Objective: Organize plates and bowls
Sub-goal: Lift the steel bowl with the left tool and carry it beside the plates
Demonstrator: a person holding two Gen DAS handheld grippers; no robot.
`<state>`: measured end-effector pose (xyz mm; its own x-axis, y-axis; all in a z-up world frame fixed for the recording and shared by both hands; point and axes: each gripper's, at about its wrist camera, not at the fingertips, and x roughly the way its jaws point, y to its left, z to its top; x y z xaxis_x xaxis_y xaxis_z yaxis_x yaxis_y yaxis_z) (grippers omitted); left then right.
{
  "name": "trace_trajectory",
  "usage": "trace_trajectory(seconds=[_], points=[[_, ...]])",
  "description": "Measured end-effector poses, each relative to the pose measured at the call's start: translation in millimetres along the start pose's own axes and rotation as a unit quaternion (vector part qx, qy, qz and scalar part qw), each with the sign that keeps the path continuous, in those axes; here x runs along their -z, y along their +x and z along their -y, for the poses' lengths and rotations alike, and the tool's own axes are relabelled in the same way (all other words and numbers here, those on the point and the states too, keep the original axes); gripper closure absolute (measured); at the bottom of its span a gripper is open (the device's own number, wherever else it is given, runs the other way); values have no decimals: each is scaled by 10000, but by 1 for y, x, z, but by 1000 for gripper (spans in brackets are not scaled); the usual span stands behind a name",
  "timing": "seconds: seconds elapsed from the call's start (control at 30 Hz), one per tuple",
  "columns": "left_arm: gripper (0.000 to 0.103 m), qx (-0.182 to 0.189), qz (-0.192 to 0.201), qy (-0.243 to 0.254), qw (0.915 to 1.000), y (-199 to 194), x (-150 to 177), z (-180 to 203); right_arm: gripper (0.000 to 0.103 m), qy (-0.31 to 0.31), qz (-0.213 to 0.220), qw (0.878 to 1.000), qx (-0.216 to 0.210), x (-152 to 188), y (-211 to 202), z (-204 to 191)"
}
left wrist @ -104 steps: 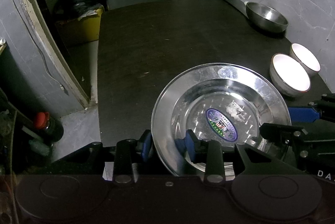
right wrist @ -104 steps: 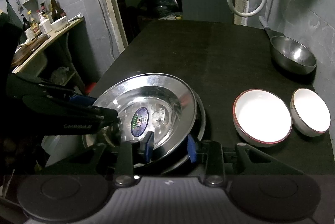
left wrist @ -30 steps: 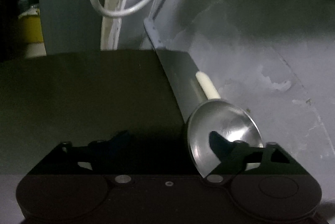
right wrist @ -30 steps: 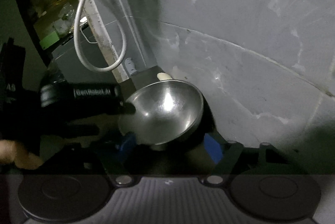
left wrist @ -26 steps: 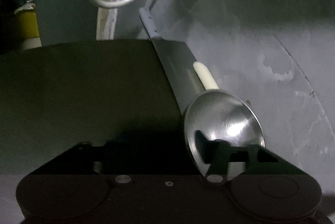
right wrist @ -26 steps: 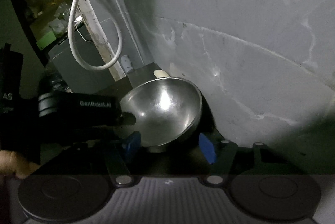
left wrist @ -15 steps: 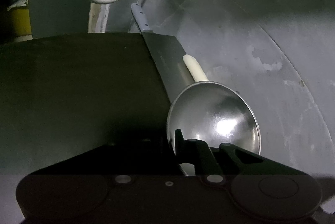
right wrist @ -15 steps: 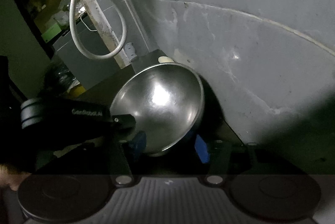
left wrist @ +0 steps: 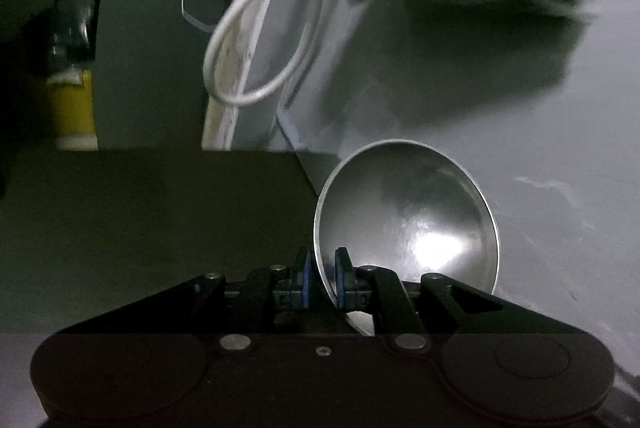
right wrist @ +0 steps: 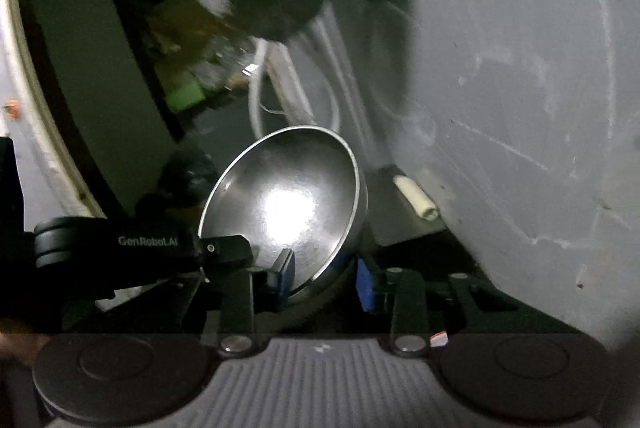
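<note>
- While it tilts clear of the dark tabletop, the steel bowl has its rim pinched by the left gripper; blue pads together on it
- right gripper has been closing around the bowl's lower rim; contact seemingly made, though shadow blurs it; grey wall just beside

Glossy metal bowl; matt dark table, possibly wood.

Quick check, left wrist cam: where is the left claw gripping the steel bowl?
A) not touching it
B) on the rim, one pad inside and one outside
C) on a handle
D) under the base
B: in the left wrist view the blue pads of the left claw are shut on the near rim of the steel bowl, one on each side of the wall.
</note>
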<state>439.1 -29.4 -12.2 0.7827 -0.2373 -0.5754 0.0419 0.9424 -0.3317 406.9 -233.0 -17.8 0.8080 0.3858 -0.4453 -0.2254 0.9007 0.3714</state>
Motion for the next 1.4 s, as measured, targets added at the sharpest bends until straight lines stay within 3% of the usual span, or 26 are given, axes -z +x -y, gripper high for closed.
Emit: trace_trajectory(seconds=[0.2, 0.37, 0.67, 0.93, 1.07, 1.4], points=[[89, 161, 167, 129, 9996, -75, 32, 1, 69, -407, 88, 9990, -181, 19, -60, -27], [86, 291, -16, 204, 9994, -134, 77, -9, 69, -743, -117, 9969, -208, 45, -107, -61], [84, 503, -604, -282, 9965, -212, 158, -41, 70, -1334, -548, 9894, -167, 110, -185, -116], [82, 660, -1441, -347, 9867, -245, 221, -62, 69, -1316, -1405, 9813, -33, 169, -221, -132], [83, 670, -1690, -446, 9823, -249, 230, -71, 69, -1271, -1829, 9749, 52, 187, -221, -137], [83, 309, -2234, -588, 9725, -252, 250, -84, 70, -1488, -2318, 9613, -35, 205, -213, -153]])
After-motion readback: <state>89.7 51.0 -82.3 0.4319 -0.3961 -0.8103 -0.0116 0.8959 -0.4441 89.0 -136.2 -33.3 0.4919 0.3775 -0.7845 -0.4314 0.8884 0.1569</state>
